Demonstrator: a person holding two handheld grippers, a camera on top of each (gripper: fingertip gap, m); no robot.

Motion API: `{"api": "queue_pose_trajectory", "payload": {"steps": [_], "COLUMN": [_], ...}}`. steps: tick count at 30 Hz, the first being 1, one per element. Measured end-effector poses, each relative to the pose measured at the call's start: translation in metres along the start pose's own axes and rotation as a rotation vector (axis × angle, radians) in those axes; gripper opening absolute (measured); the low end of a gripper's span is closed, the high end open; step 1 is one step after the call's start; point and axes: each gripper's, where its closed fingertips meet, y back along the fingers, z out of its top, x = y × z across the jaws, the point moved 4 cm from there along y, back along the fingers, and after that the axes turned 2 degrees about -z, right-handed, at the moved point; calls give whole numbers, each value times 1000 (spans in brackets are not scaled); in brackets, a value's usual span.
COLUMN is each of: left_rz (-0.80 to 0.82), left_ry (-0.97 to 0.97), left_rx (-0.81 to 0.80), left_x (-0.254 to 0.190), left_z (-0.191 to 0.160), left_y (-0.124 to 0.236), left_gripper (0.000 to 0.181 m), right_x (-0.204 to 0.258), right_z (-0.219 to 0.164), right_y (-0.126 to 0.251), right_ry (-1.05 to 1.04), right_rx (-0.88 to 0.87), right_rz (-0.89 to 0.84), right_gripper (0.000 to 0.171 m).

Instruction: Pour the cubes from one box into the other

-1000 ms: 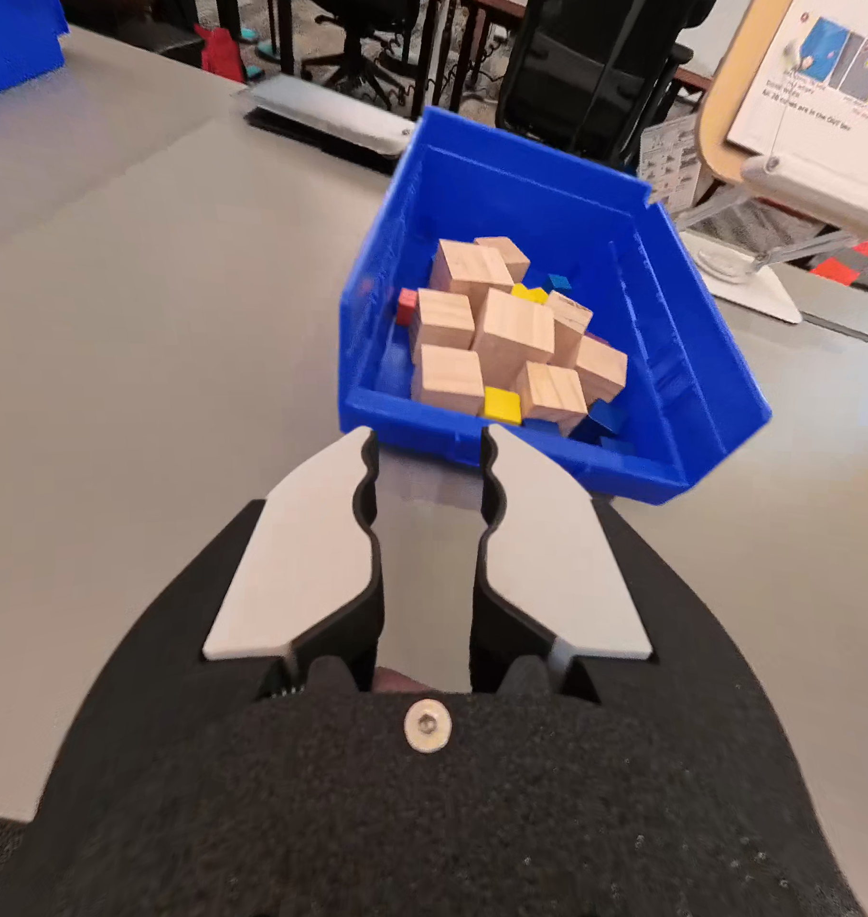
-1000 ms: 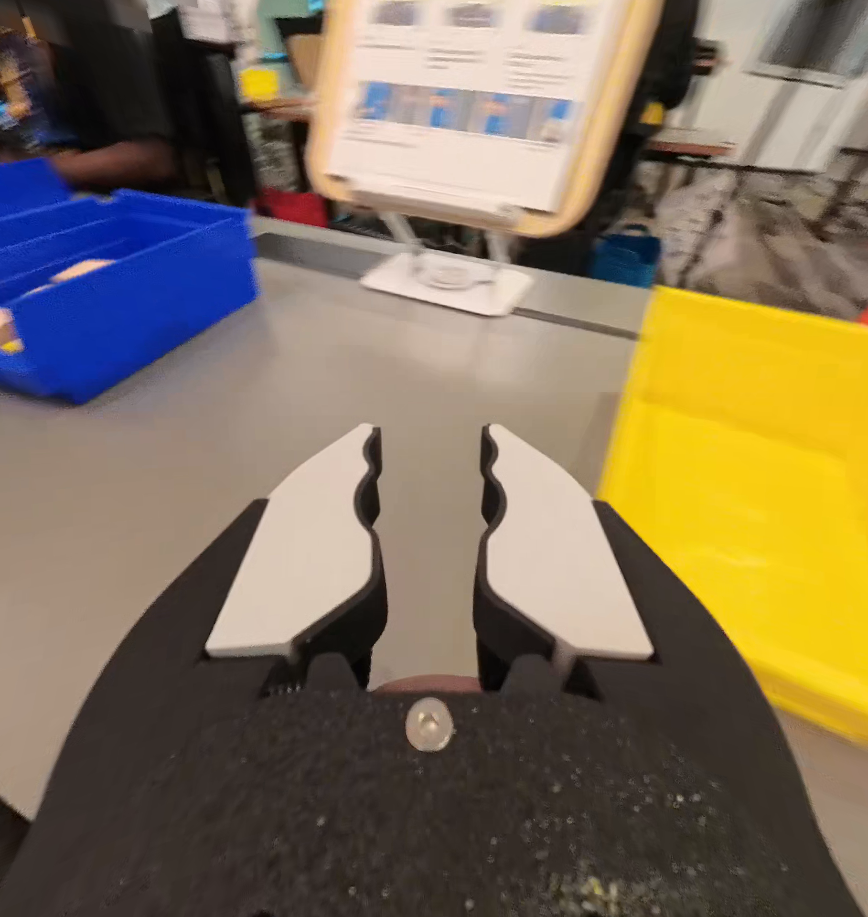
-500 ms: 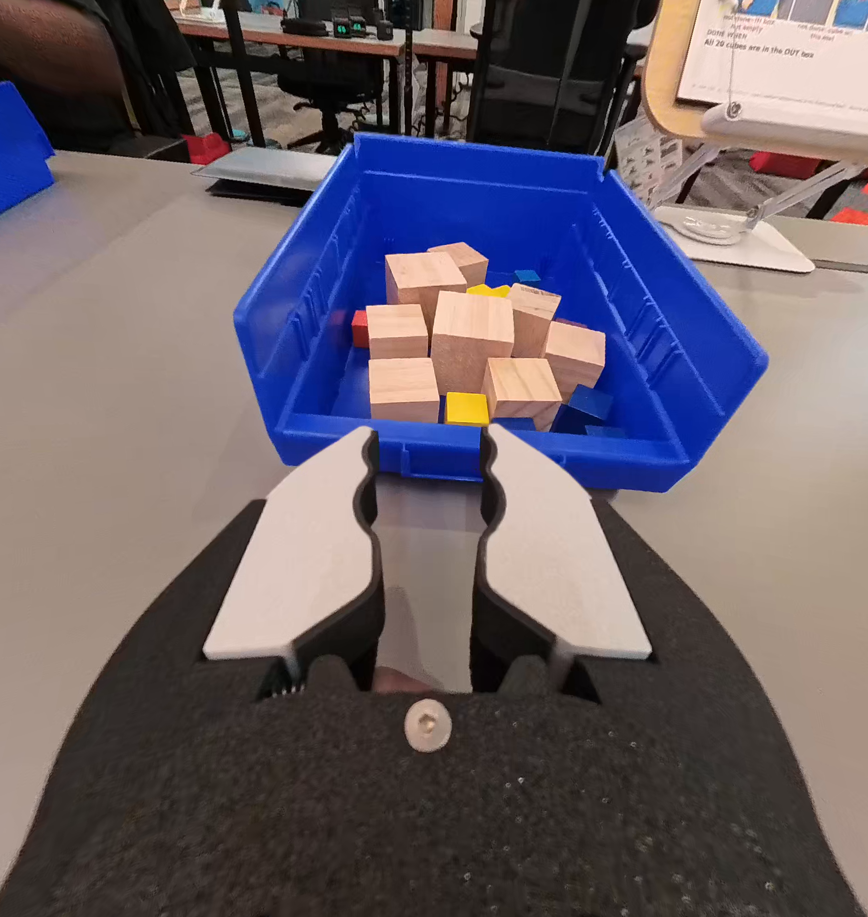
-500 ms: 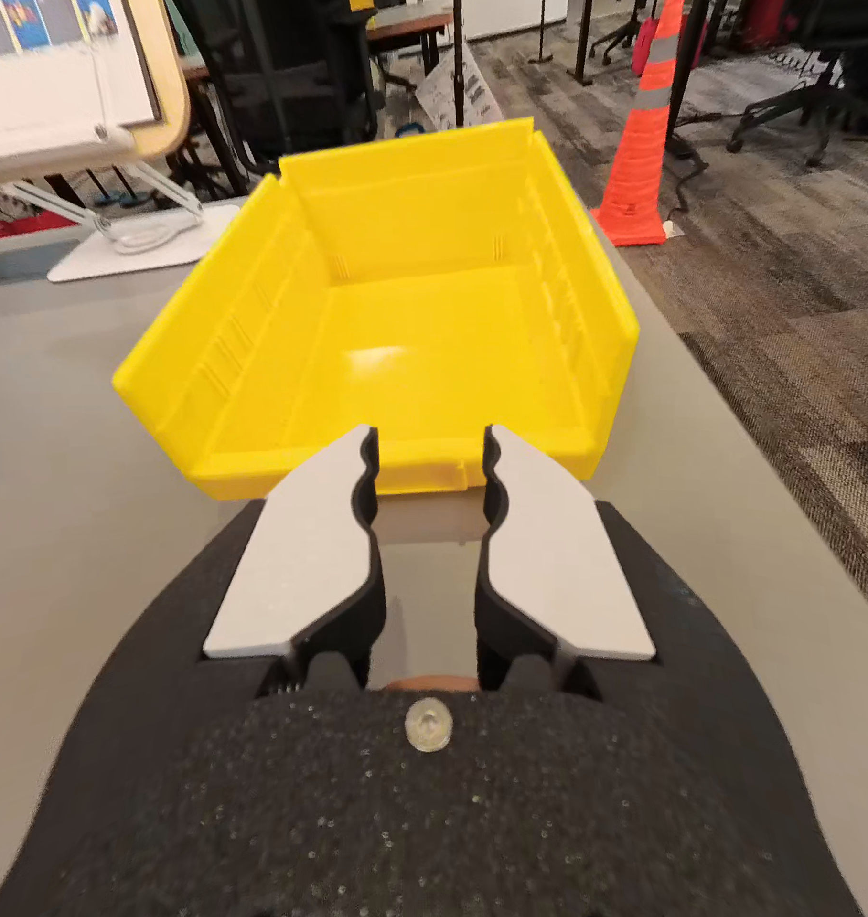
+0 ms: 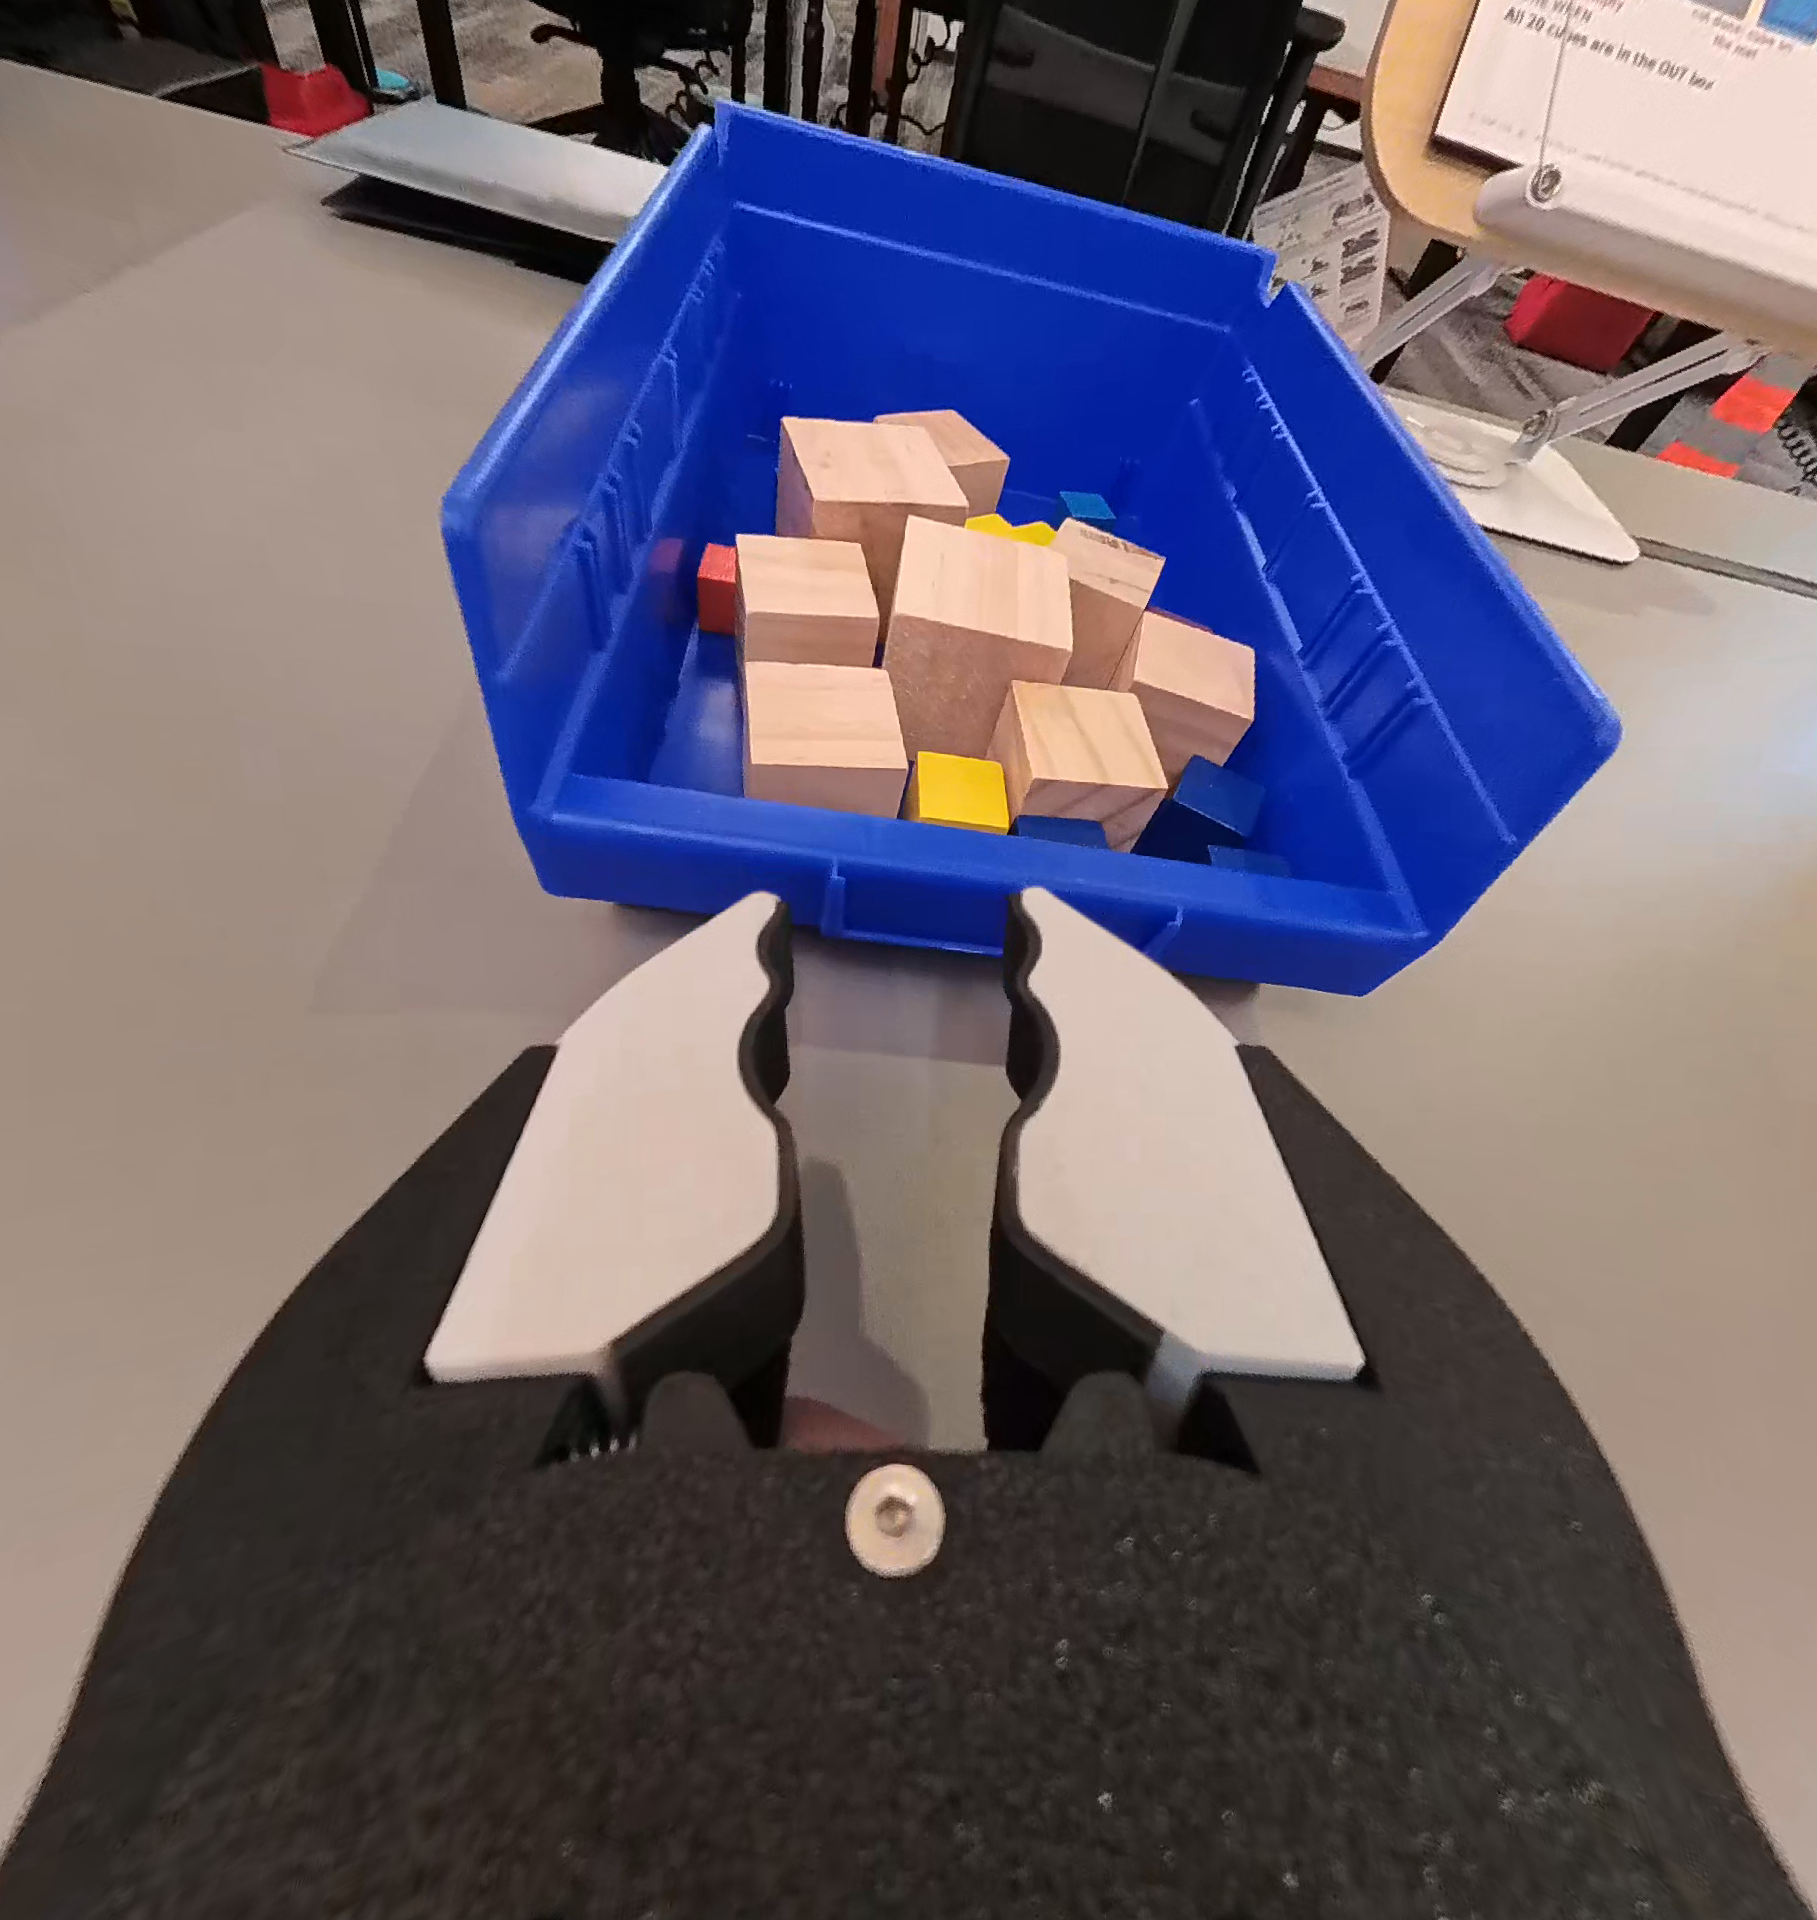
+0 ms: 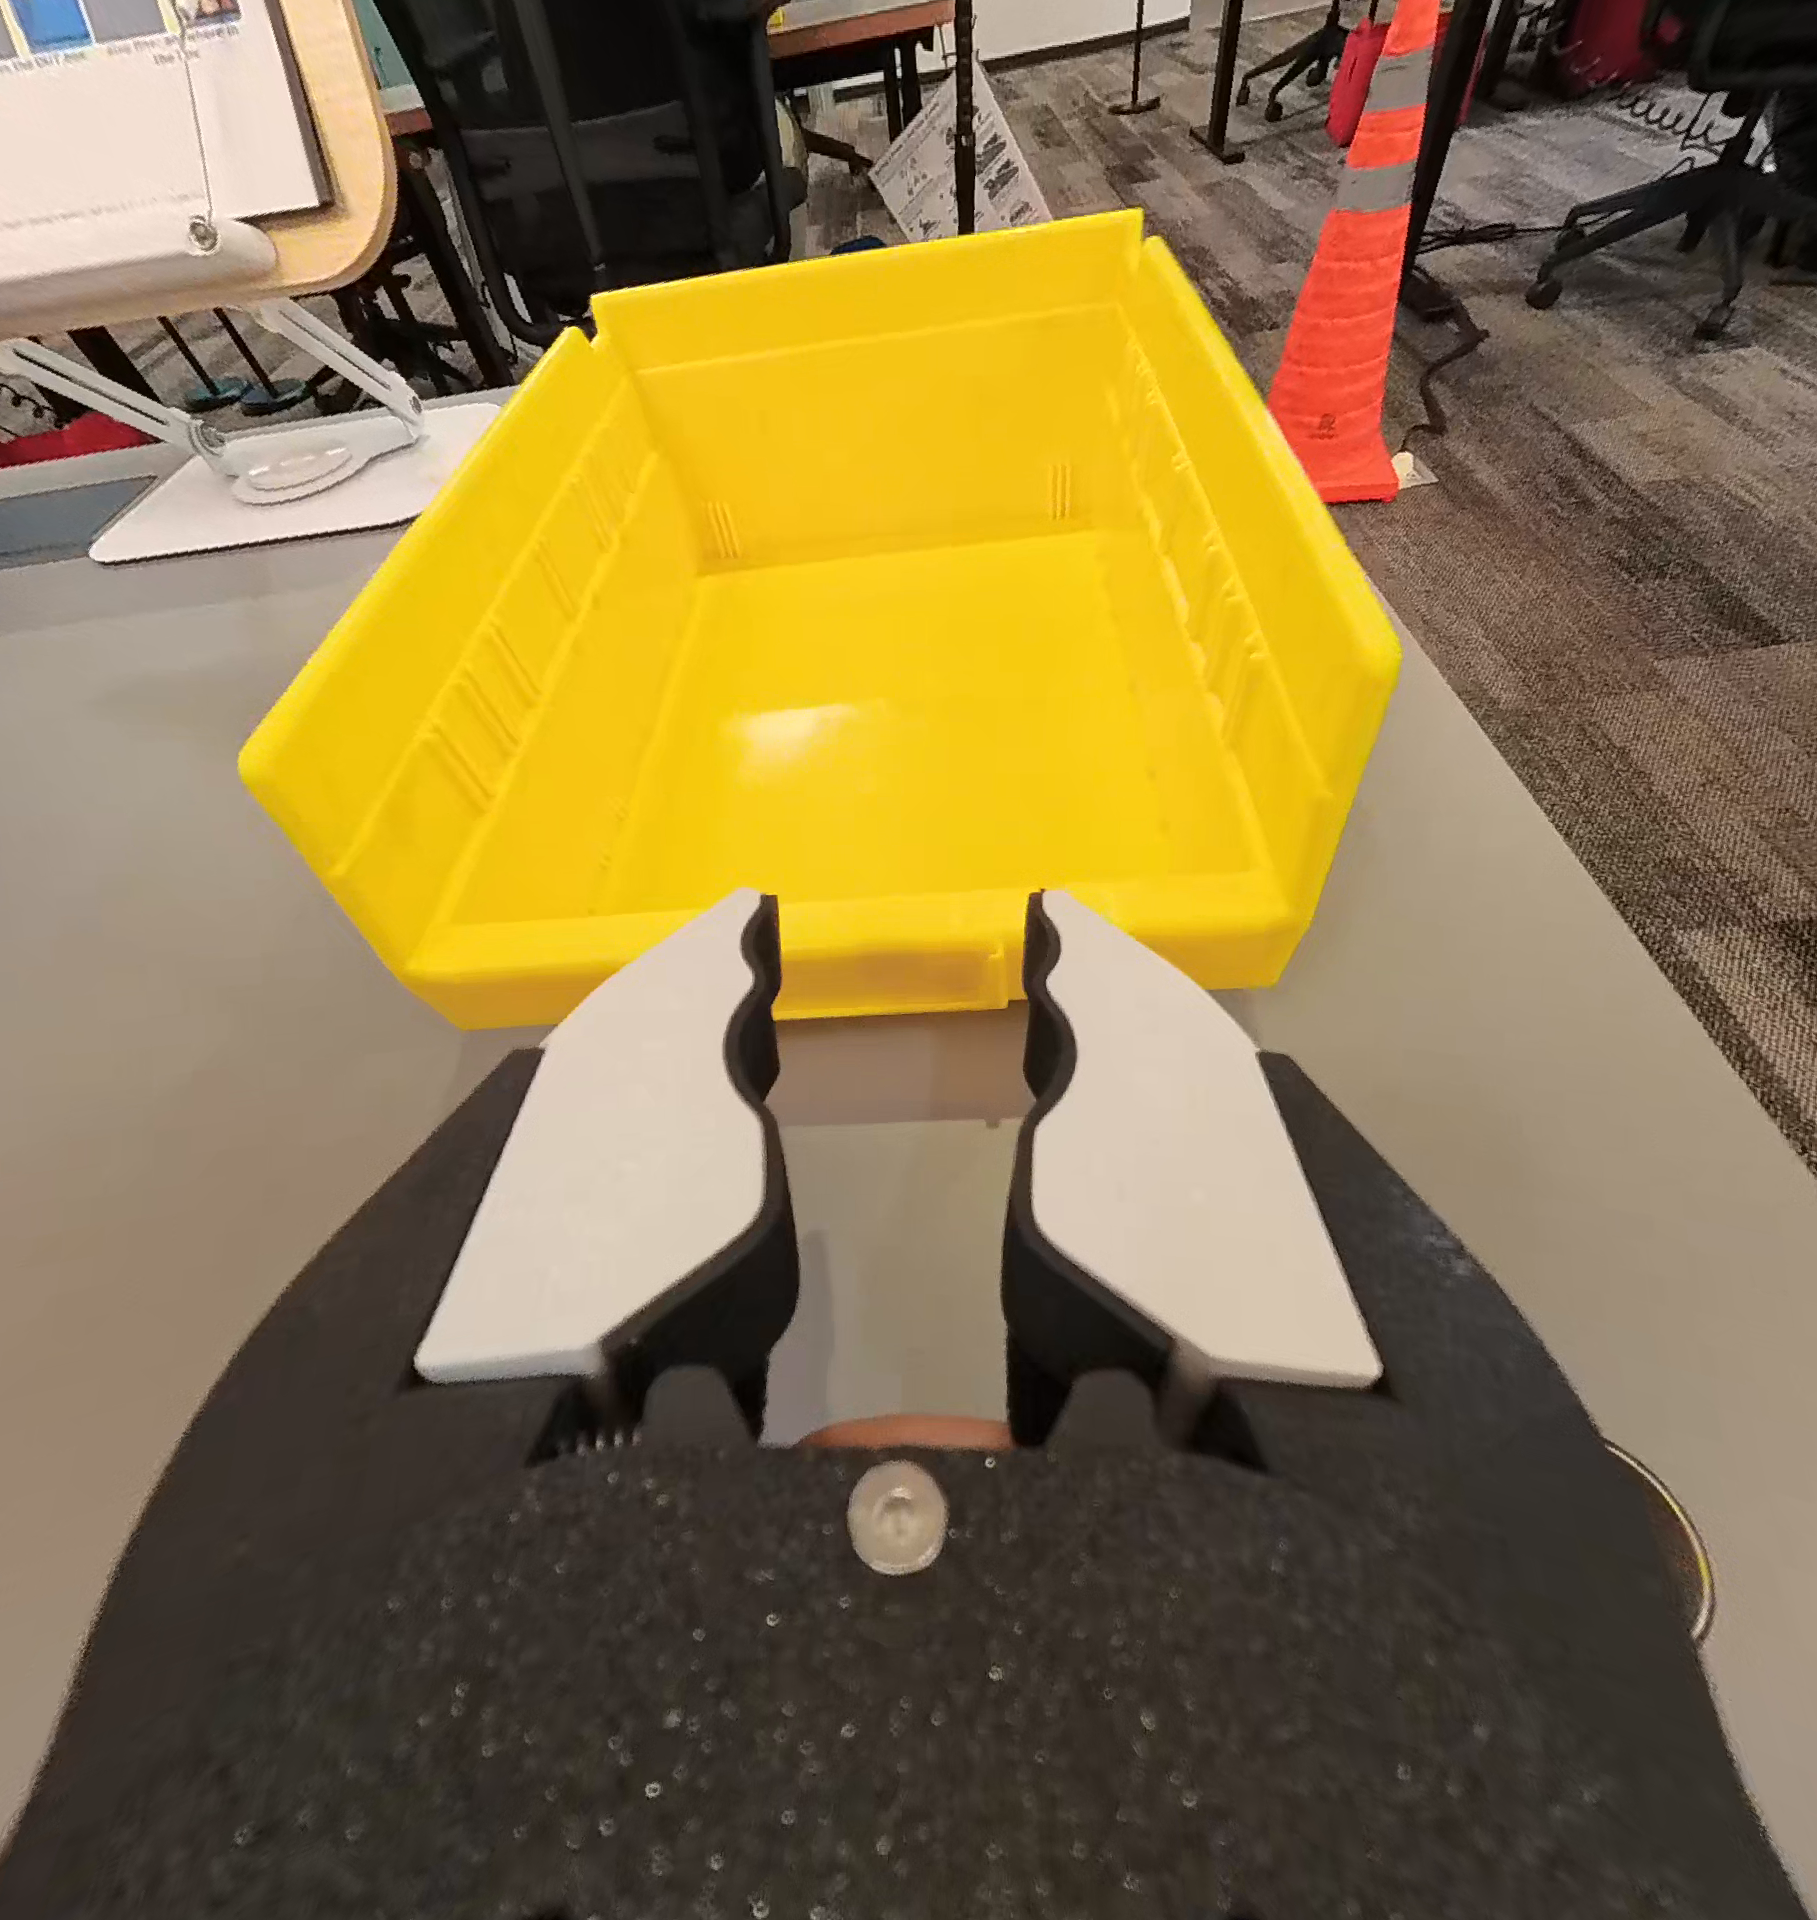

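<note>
Blue bin point(image 5: 1486, 665) of wooden cubes point(image 5: 977, 634) on the desk point(image 5: 208, 623), before the left tool point(image 5: 891, 914), spread. Empty yellow bin point(image 6: 447, 717) before the right tool point(image 6: 902, 909), spread. Advice: pinch the blue front lip squarely before lifting.

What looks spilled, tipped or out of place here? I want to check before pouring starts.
Nothing stands out. The cubes sit in a loose heap inside the blue box, none on the table. The yellow box stands level and empty. Both the left tool and right tool are open, holding nothing.
</note>
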Motion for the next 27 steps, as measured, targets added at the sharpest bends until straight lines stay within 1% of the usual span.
{"api": "queue_pose_trajectory", "payload": {"steps": [7, 11, 14, 17, 19, 20, 22, 24, 27], "left_rz": [2, 4, -29, -18, -15, -30, -64, -73, -43], "left_ry": [-20, -63, -114, -234, -297, -301, -252, -179, -126], "left_rx": [5, -9, -7, 120, 263, 321, 421, 588, 840], "left_x": [-2, -2, 2, 18, 28, 32, 41, 52, 65], "left_z": [-1, 2, 22, 62, 92, 108, 135, 146, 138], "left_y": [2, 3, 6, -1, -21, -37, -79, -127, -191], "left_gripper": [38, 38, 45, 55, 60, 63, 63, 63, 63], "right_x": [9, 13, 15, 17, 20, 21, 26, 31, 39], "right_z": [1, 0, 3, 5, 6, 6, 5, 7, 10], "right_y": [0, -1, 1, 2, 0, -1, -4, -6, -10], "right_ry": [35, 33, 33, 44, 45, 42, 27, 14, 32], "right_rx": [-3, 3, -6, -23, -25, -23, -16, -22, -23], "right_rz": [15, 29, 28, 38, 49, 59, 83, 103, 112], "right_gripper": [44, 44, 44, 44, 44, 44, 44, 44, 44]}}
